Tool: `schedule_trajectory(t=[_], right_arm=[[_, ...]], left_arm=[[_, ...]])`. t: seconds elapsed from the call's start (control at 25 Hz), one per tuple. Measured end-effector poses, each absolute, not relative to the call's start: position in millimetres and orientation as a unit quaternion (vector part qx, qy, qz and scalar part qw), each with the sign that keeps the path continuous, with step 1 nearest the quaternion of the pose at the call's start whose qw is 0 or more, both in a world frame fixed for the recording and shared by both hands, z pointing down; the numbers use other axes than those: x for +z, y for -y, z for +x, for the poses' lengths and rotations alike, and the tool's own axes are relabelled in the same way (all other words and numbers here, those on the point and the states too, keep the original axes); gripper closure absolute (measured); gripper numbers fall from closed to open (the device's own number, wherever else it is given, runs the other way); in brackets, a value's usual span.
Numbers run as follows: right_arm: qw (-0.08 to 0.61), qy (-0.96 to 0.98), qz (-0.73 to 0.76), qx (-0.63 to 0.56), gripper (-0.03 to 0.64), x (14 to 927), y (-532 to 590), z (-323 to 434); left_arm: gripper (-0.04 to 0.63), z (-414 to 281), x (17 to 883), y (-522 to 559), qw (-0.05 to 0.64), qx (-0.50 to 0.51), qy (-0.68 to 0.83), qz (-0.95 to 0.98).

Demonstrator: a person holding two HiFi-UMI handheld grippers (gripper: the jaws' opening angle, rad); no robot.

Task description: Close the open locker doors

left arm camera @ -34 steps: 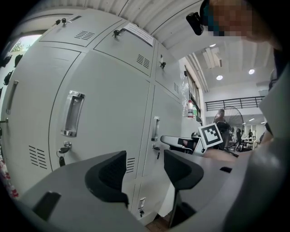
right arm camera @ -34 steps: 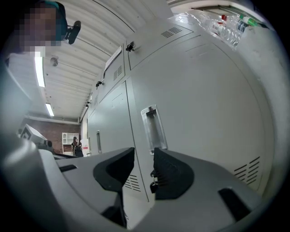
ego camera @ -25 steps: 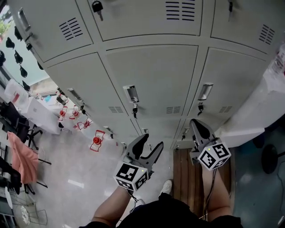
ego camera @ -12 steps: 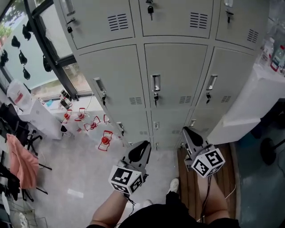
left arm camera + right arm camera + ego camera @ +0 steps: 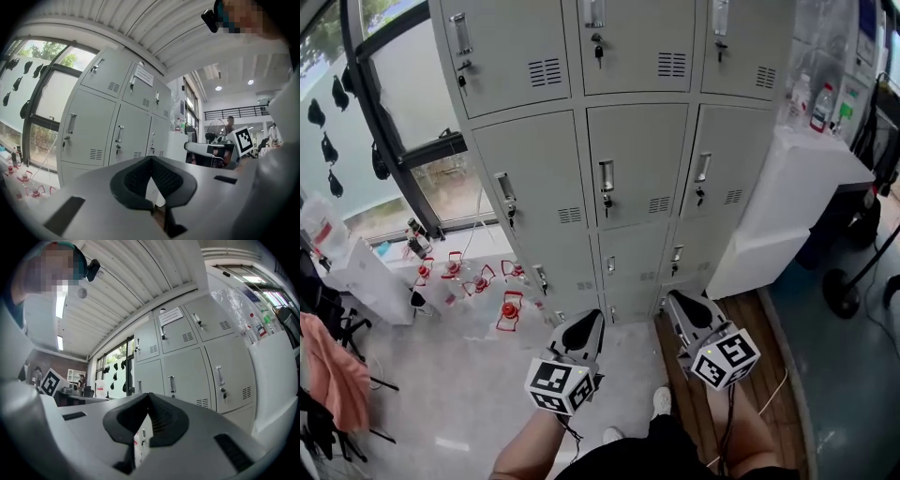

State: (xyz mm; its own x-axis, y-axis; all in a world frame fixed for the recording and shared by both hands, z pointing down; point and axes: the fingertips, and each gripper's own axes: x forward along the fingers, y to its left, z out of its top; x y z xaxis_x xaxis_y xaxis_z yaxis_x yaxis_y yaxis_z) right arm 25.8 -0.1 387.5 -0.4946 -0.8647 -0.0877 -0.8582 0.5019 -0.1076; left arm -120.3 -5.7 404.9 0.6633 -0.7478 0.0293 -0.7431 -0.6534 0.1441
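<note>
Left hand-held gripper [image 5: 584, 328] just closing to shut on nothing, right hand-held gripper [image 5: 684, 307] likewise closed and empty, both pointing level toward locker doors [image 5: 637, 169] well ahead, seemingly all shut, neither side nearer.

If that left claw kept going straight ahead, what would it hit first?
Likely the closed locker doors, depth unclear; nothing shows between them and the left gripper, whose jaws have just closed empty.
</note>
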Motion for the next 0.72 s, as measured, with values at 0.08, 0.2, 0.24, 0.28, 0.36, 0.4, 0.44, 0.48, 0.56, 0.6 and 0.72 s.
schedule_trajectory(t=[0.08,0.2,0.24,0.28,0.36,0.4,0.44,0.48,0.56,0.6,0.72], right_arm=[[0.061,-0.861,-0.504,-0.02,0.614,384,-17,31],[0.053,-0.858,-0.511,-0.016,0.614,380,-38,42],[0.052,-0.858,-0.512,-0.016,0.614,379,-43,47],[0.052,-0.857,-0.512,-0.015,0.614,377,-49,51],[0.052,-0.859,-0.509,-0.013,0.614,374,-59,61],[0.052,-0.861,-0.505,-0.012,0.614,373,-64,65],[0.052,-0.864,-0.5,-0.011,0.614,372,-68,70],[0.052,-0.867,-0.495,-0.011,0.614,371,-74,74],[0.052,-0.872,-0.486,-0.013,0.614,368,-86,84],[0.052,-0.875,-0.482,-0.014,0.614,368,-92,91],[0.056,-0.882,-0.468,-0.018,0.614,370,-109,115]], left_arm=[[0.58,-113,403,-7,0.073,-0.019,0.401,0.913],[0.58,-101,399,-24,0.072,-0.023,0.392,0.917],[0.58,-97,397,-29,0.071,-0.024,0.391,0.917],[0.58,-93,396,-35,0.07,-0.025,0.391,0.917],[0.58,-84,393,-46,0.067,-0.027,0.393,0.917],[0.58,-79,391,-52,0.065,-0.028,0.396,0.916],[0.58,-74,389,-58,0.062,-0.03,0.399,0.914],[0.58,-68,387,-64,0.06,-0.03,0.404,0.912],[0.58,-55,385,-78,0.057,-0.03,0.411,0.909],[0.58,-46,384,-85,0.058,-0.03,0.414,0.908],[0.58,-18,387,-109,0.065,-0.028,0.42,0.905]])
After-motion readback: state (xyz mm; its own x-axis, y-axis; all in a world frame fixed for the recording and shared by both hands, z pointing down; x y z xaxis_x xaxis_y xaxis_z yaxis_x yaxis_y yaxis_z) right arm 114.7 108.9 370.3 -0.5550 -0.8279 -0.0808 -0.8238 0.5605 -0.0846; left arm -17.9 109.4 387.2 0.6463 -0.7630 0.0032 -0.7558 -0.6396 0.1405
